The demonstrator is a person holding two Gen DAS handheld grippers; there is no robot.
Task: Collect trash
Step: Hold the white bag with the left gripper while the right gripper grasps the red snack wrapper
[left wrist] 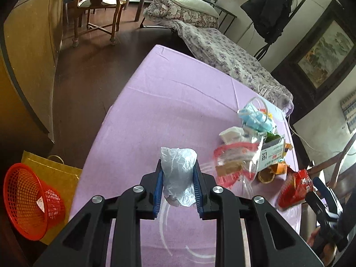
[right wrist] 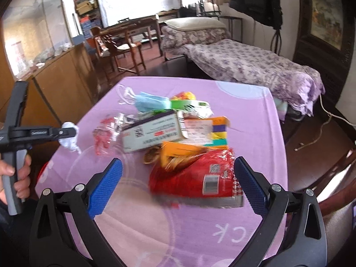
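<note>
Holding a crumpled clear bag (left wrist: 179, 173) tight above the purple tabletop (left wrist: 169, 93), the left hand-held gripper (left wrist: 178, 189) should carry it to the red basket (left wrist: 29, 200) on the floor; the right hand-held gripper (right wrist: 178, 184) gapes wide around a red wrapper (right wrist: 191, 175), maybe not touching yet.

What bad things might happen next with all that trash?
1. The crumpled white plastic is thin and only pinched between the left tongs, so it might slip out before reaching the red basket on the floor.
2. The right tongs are open around the red wrapper, which touches the pile; closing could drag the small yellow box along.
</note>
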